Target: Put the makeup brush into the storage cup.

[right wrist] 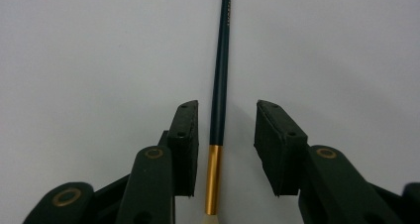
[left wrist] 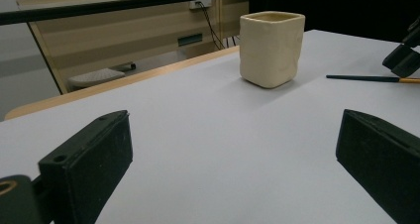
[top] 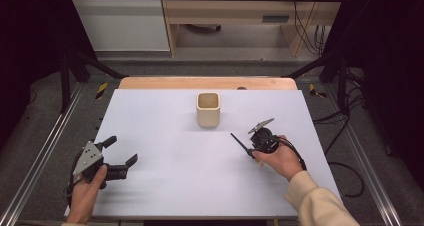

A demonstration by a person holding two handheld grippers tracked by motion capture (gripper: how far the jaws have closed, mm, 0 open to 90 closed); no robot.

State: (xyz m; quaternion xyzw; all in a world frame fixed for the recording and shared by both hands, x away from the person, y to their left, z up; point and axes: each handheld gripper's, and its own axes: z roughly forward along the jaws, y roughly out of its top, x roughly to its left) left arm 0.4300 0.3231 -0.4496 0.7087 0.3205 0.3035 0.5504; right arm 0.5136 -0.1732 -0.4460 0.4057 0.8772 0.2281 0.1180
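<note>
the high view looks down on the whole white table (top: 165, 186). the left gripper view sits low, facing the cup (left wrist: 271, 48). the right gripper view looks straight down, very close.

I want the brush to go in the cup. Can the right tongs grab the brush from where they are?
Probably yes. The right tongs already straddle the brush, which lies flat on the table between the two pads. One pad sits close beside it, the other leaves a gap, and nothing blocks them from closing.

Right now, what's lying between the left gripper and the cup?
Nothing: in the left gripper view, only bare white table runs from the left gripper to the cup. The brush lies off to the side.
</note>
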